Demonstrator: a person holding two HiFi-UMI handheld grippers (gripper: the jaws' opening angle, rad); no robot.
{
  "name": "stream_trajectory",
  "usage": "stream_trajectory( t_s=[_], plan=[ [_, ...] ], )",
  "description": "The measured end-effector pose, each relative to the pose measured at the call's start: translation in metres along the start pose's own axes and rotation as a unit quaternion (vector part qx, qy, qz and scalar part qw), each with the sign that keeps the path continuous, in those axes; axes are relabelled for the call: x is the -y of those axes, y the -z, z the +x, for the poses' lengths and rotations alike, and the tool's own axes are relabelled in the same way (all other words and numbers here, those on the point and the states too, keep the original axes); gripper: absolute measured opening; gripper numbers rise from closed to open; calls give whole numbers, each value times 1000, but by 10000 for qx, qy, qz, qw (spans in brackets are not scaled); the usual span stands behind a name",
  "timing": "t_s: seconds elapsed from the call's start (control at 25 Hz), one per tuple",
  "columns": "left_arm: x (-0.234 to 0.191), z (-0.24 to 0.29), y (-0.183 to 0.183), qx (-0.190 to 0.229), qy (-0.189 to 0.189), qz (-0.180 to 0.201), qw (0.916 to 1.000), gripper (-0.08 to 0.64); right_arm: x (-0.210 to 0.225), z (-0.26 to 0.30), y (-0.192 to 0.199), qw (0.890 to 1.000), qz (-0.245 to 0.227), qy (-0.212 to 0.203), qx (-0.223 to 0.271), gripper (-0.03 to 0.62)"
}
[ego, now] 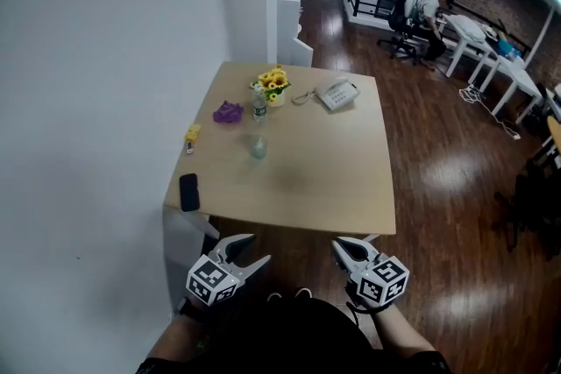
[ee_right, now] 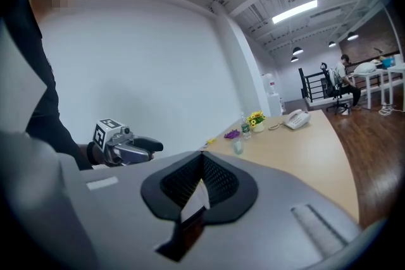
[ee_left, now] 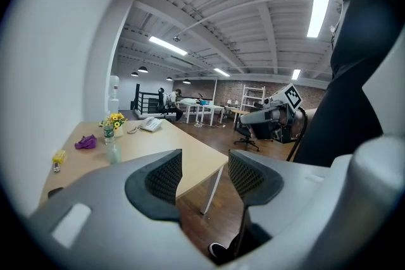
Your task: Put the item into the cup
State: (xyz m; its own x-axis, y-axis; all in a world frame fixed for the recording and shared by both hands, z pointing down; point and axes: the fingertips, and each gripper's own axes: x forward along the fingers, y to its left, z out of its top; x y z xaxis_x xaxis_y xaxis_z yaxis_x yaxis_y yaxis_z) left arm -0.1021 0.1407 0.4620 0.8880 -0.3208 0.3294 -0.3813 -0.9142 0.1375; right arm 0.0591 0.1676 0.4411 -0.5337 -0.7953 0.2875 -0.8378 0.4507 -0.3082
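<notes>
Both grippers hang below the near edge of the pale wooden surface (ego: 324, 175), over the dark wood floor and touching nothing. The left gripper (ego: 250, 250) has its jaws well apart, and its own view shows only the floor and the surface's edge in the gap. The right gripper (ego: 342, 248) has its jaws pressed together with nothing between them.

The clear cup (ego: 258, 148) stands upright towards the far left part of the surface; just behind it stands a small bottle (ego: 259, 107), and behind that a pot of yellow flowers (ego: 273, 83). A crumpled purple item (ego: 228, 112) lies to the left of the bottle, apart from the cup; a small yellow item (ego: 192, 134) lies nearer the left edge; which of the two the task means I cannot tell. A white telephone (ego: 337, 94) sits at the far side, right of the flowers; a black mobile phone (ego: 188, 192) lies at the near left corner.
</notes>
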Motion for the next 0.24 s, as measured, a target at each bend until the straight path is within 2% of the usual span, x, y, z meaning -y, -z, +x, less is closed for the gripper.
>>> stream_trajectory(
  t_s=[0.24],
  plan=[
    [9, -8, 1, 72, 128, 20, 9999, 225, -12, -4, 0, 9999, -51, 80, 59, 8]
  ],
)
